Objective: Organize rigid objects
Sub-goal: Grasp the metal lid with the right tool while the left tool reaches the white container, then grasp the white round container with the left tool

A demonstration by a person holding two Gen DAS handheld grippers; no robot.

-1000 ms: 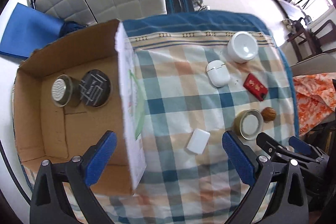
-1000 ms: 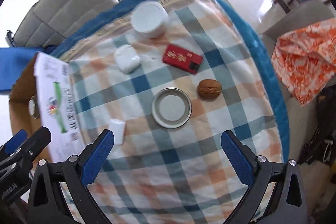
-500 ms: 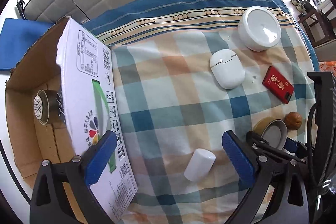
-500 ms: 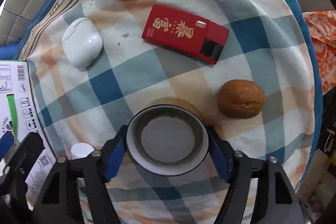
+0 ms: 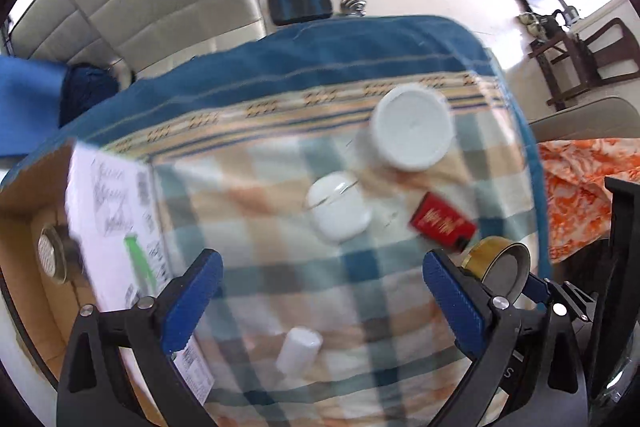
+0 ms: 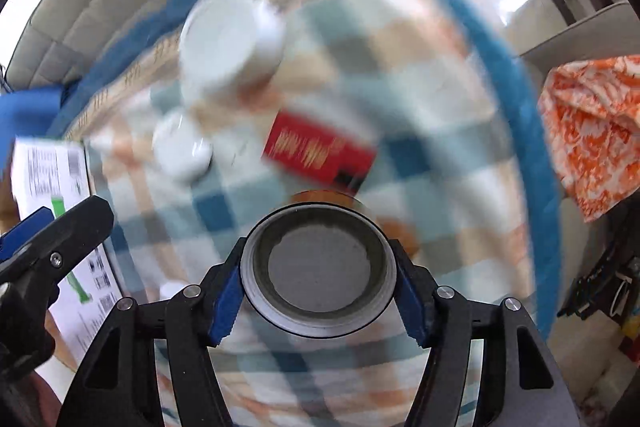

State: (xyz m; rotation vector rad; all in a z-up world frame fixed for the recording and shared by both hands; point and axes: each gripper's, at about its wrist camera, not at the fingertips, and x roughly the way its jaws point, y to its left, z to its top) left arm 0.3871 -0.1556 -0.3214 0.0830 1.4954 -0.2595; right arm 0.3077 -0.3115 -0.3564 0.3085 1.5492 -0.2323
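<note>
Two hand-held grippers are at work: the right hand-held gripper is clamped on a round gold tin, pinched across its width by the blue pads, while the left hand-held gripper hangs spread wide and empty over the checked cloth on the counter. From the left wrist view the tin appears raised off the cloth, just beside the red pack. Its open mouth faces the right camera, so its short axis runs along the fingers and it has no real long axis. The grip looks risky: smooth curved metal held at only two spots could swivel or slip out if the hand swings fast, and heavy blur suggests quick motion. Dropped, it could land on the red pack or the white earbud case. The likely goal, the cardboard box at the left, has an upright flap the tin might clip on the way in.
</note>
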